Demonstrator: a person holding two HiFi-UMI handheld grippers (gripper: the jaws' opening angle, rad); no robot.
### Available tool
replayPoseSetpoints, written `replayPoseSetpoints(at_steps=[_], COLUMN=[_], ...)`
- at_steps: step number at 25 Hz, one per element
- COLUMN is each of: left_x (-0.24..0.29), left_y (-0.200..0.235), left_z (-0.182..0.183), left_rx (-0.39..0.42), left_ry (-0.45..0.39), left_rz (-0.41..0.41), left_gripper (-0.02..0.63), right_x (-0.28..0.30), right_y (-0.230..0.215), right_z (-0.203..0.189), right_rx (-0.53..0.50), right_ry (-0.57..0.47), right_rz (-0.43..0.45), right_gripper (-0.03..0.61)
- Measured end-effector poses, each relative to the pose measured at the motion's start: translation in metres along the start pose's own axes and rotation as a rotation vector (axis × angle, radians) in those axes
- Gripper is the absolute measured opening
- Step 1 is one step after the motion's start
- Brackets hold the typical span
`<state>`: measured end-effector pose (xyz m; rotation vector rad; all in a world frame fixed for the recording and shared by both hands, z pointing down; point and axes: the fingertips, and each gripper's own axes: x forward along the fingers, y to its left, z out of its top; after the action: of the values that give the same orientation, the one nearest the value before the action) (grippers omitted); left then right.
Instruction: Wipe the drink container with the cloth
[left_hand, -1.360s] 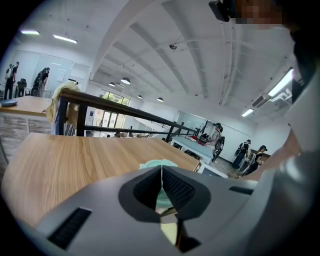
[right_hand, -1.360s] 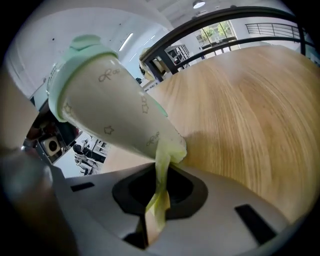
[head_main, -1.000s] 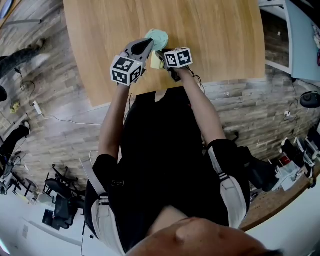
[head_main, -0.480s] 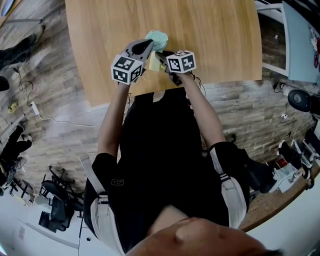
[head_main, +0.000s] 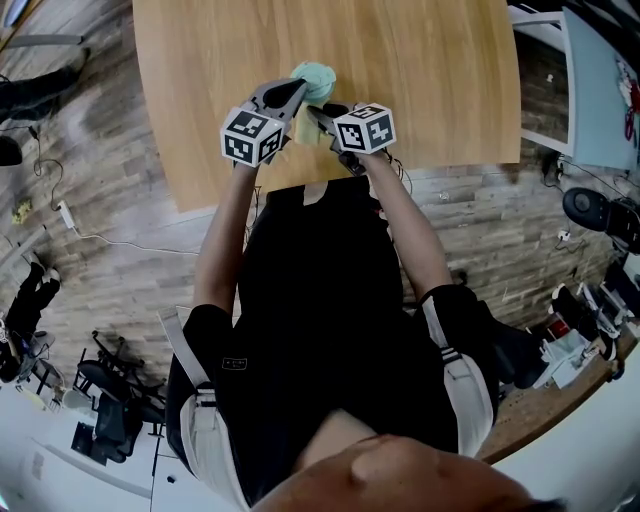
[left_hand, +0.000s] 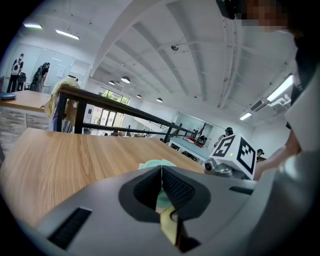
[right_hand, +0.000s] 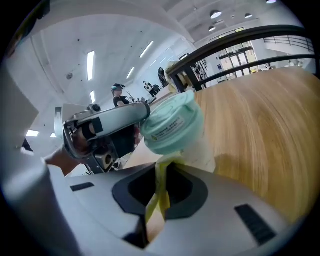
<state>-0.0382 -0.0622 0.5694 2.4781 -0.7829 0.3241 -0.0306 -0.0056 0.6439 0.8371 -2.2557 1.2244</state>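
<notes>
The drink container, a white cup with a mint-green lid, is at the near middle of the wooden table. My left gripper reaches it from the left and is shut on its lid end; mint green shows between the pads. My right gripper sits just below and right of the cup, shut on a folded yellow cloth. That cloth runs up from the jaws to the underside of the lid. The left gripper view shows the cloth low down.
The table's near edge runs just under both grippers, with plank floor beyond. A white desk stands at the right. Cables and gear lie on the floor at the left. A black railing crosses behind the table.
My right gripper with the cloth has shifted slightly right and toward the near edge, turning a little. The left gripper and the cup have stayed in place.
</notes>
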Motion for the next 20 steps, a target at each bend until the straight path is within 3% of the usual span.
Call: replayPoseSetpoints(at_steps=[20], left_x=[-0.004], left_y=[-0.009], left_z=[0.007], left_rx=[-0.040], left_ry=[-0.038], left_rz=[0.012], left_gripper=[0.025], right_x=[0.053], right_y=[-0.043], right_z=[-0.041], right_rx=[0.132], right_ry=[0.049], right_rz=[-0.008], right_gripper=[0.043])
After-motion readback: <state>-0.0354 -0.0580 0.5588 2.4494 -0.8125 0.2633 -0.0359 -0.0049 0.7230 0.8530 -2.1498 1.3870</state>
